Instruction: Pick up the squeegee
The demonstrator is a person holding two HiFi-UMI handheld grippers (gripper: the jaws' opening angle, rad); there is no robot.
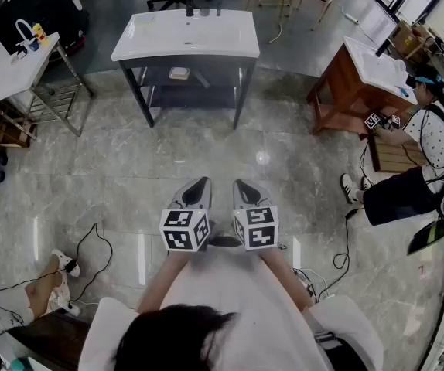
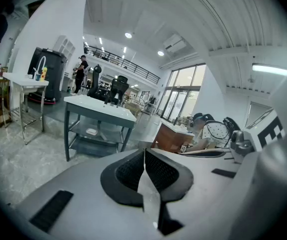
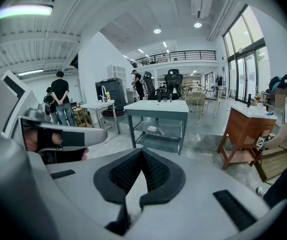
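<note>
floor (image 1: 206, 153): marble stretch before the desk | desk (image 1: 148, 46): white sink top, well ahead | left tongs (image 1: 200, 184), right tongs (image 1: 242, 185): both clenched, empty, held side by side, likely a ready pose | squeegee: not made out in any view, presumably at the desk

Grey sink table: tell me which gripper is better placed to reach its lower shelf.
Left, marginally. The left gripper lines up with the middle of the lower shelf; the right gripper points nearer its right end. Both are shut, empty and far off.
</note>
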